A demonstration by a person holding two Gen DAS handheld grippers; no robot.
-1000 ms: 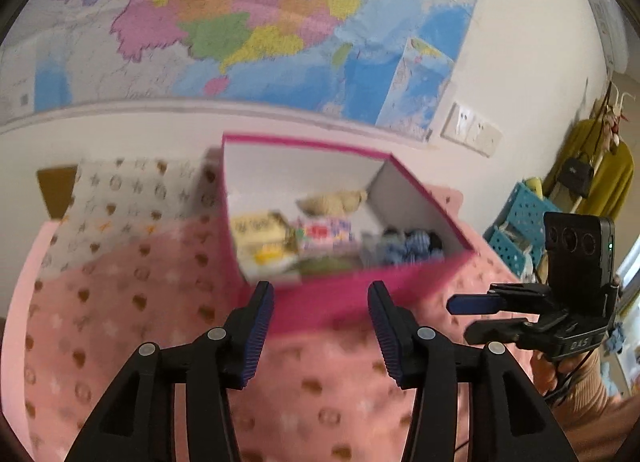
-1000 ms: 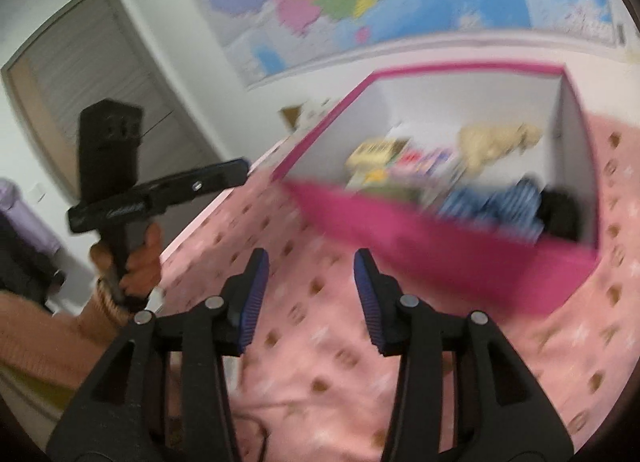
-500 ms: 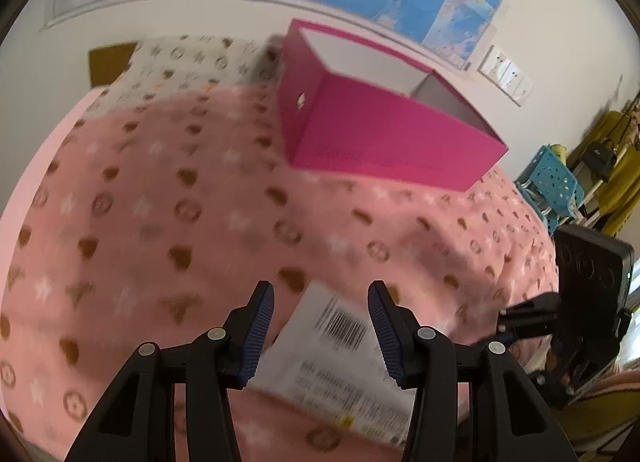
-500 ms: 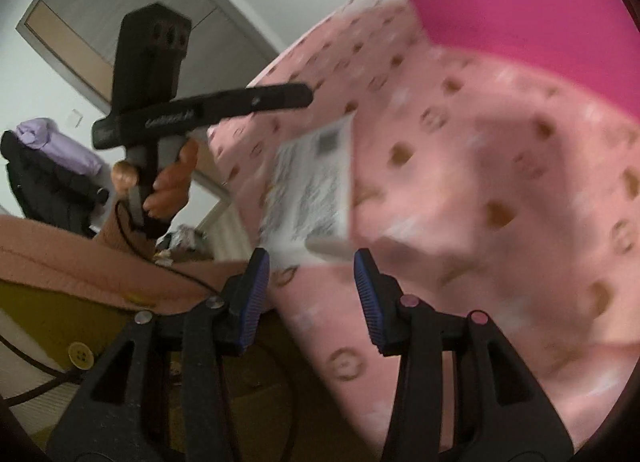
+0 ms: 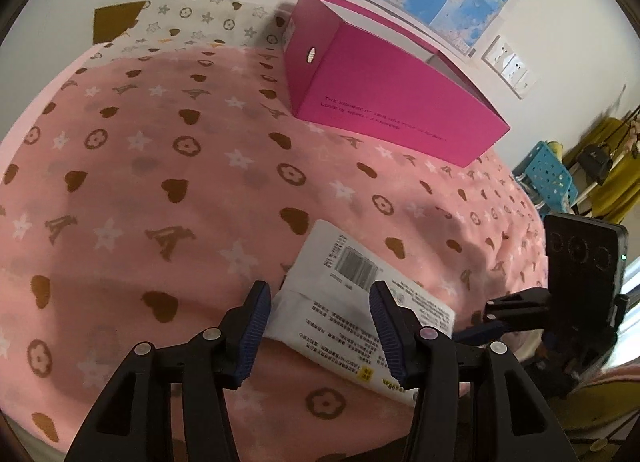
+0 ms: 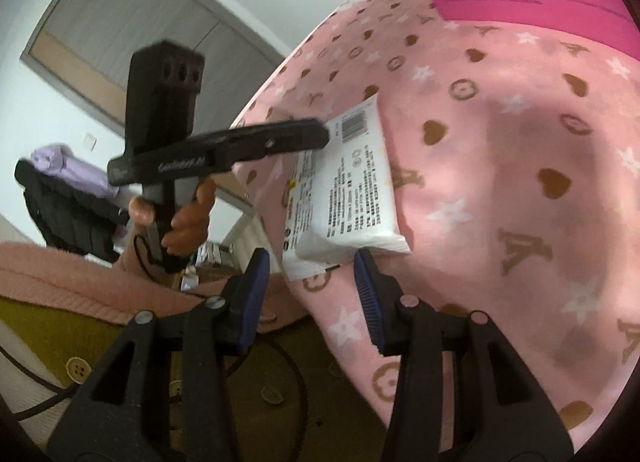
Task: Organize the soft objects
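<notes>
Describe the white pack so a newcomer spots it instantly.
Start at the pink patterned blanket with the magenta box at its far side. Near the blanket's close edge lies a flat white soft pack, the only white item there, marked by a barcode and small black print.

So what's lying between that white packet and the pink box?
Only bare pink blanket separates the white packet from the pink box; the left wrist view shows it.

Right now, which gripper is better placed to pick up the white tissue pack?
Left. The left gripper is open with the white tissue pack lying between its fingers. The right gripper is also open but sits at the pack's corner near the edge of the pink blanket.
</notes>
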